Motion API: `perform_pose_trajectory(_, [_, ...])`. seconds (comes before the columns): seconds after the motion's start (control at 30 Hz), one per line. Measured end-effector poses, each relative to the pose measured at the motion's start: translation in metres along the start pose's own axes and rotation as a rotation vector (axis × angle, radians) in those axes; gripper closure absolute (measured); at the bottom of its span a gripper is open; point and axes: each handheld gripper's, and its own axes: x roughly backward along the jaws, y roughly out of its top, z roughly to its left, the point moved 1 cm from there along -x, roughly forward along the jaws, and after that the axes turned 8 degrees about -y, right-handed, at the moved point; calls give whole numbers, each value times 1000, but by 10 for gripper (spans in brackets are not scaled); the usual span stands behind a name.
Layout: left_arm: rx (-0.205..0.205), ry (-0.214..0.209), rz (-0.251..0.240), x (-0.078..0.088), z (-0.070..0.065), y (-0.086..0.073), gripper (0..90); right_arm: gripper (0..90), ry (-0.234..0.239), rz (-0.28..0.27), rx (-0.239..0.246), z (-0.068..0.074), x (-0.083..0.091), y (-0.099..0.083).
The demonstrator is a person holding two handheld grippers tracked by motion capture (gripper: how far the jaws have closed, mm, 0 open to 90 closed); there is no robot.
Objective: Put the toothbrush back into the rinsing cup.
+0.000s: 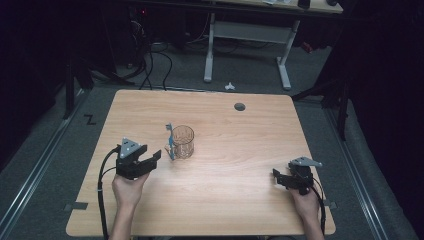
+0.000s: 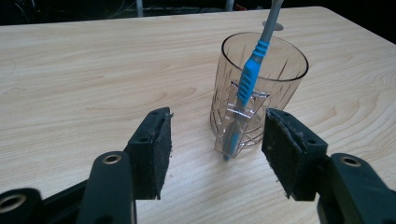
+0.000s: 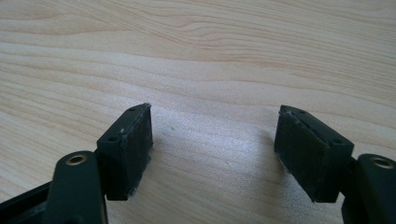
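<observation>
A clear cut-glass tumbler (image 1: 183,141) (image 2: 275,70) stands upright near the middle of the wooden table (image 1: 235,130). A blue and grey toothbrush (image 1: 170,141) (image 2: 247,79) leans against its outer left side, handle end down on the table. My left gripper (image 1: 150,161) (image 2: 215,149) is open just short of the toothbrush, its jaws to either side of the brush's lower end and apart from it. My right gripper (image 1: 280,179) (image 3: 212,149) rests open over bare wood at the front right, with nothing between its jaws.
A round cable hole (image 1: 239,106) sits in the table's far right part. Beyond the far edge stand a white desk frame (image 1: 247,37) and cables (image 1: 150,60) on the floor. A small white object (image 1: 229,86) lies on the floor behind the table.
</observation>
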Motion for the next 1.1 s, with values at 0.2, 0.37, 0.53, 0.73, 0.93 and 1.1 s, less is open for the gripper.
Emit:
perform_pose_trajectory(0.2, [19, -2, 6, 2, 1, -4, 429, 283, 0, 0, 0, 0, 0, 0])
perform_pose_trajectory(0.37, [26, -4, 15, 2, 2, -6, 429, 283, 0, 0, 0, 0, 0, 0])
perform_pose_trajectory(0.53, [38, -6, 23, 1, 3, -9, 429, 283, 0, 0, 0, 0, 0, 0])
perform_pose_trajectory(0.73, [50, -6, 39, 1, 7, -13, 429, 283, 0, 0, -1, 0, 0, 0])
perform_pose_trajectory(0.93, [55, 5, 64, -1, 11, -18, 429, 283, 0, 0, 0, 0, 0, 0])
perform_pose_trajectory(1.1, [72, 6, 68, -2, 14, -22, 428, 283, 0, 0, -1, 0, 0, 0])
